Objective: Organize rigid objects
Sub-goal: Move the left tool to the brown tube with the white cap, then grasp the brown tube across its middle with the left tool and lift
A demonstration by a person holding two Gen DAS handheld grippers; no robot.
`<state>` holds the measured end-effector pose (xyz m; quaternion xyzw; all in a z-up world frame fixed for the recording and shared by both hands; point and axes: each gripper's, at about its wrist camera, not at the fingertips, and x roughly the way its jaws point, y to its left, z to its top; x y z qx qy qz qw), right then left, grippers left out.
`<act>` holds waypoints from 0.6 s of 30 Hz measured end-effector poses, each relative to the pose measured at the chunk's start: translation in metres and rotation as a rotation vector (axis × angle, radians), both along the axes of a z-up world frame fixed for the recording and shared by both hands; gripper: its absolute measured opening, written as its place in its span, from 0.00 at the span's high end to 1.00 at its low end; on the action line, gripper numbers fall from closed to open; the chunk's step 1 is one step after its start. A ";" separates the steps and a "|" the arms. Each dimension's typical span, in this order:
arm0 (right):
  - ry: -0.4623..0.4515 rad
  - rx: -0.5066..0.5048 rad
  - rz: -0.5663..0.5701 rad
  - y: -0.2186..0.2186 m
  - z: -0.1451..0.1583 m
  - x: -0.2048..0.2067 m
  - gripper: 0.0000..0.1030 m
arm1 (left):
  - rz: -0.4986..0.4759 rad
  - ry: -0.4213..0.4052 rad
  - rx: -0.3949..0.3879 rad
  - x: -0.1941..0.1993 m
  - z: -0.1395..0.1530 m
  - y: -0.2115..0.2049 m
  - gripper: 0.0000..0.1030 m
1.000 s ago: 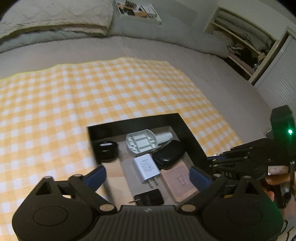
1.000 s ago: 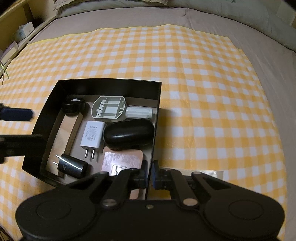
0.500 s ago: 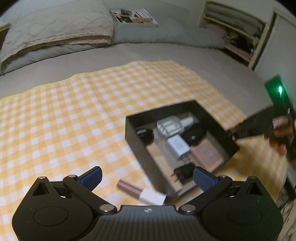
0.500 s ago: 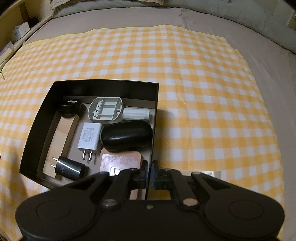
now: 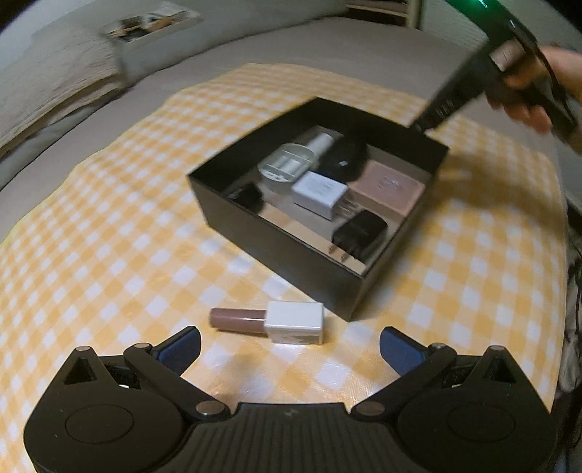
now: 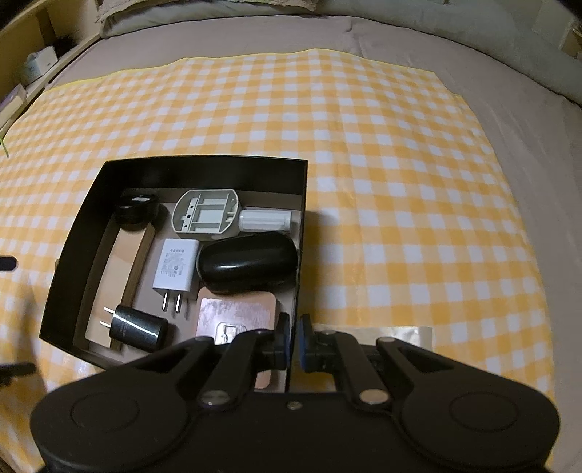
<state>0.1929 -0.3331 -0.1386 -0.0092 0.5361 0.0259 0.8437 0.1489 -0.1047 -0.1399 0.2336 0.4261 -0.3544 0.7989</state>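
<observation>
So the lip gloss tube (image 5: pixel 267 322) is now right in front of the left gripper (image 5: pixel 290 345), which it wasn't a second ago: back then that camera was looking straight down into the black box (image 5: pixel 291 251) and the tube wasn't in view at all. The left hand has swung off the box and dropped toward the cloth, so my read is that the tube is the next pick, the 1 stray thing I can see left outside the box.

The tube lies flat on the yellow checked cloth (image 5: pixel 109 254), just beside the box's near corner, white cap toward the box and pinkish-brown barrel pointing away from it. It sits ahead of the gap between the left fingers (image 5: pixel 180 349), not between them yet, a bit closer to that finger than to the other. They're spread wide, nothing in them.

Inside the box: white charger (image 6: pixel 176 263), black oval case (image 6: pixel 247 262), grey bracket (image 6: pixel 205 216), black plug (image 6: pixel 138 327), pink case (image 6: pixel 236 313), plus a small round black thing in the far corner.

The right gripper (image 6: pixel 294 340) hasn't budged, its fingers pressed together on the box's near-right wall, I'd guess to steady it. All of this is on a bed (image 6: pixel 400 32).
</observation>
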 end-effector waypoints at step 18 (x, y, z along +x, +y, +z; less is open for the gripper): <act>0.015 -0.011 0.023 0.002 -0.004 -0.003 0.95 | -0.011 0.075 -0.023 0.046 -0.039 -0.004 0.04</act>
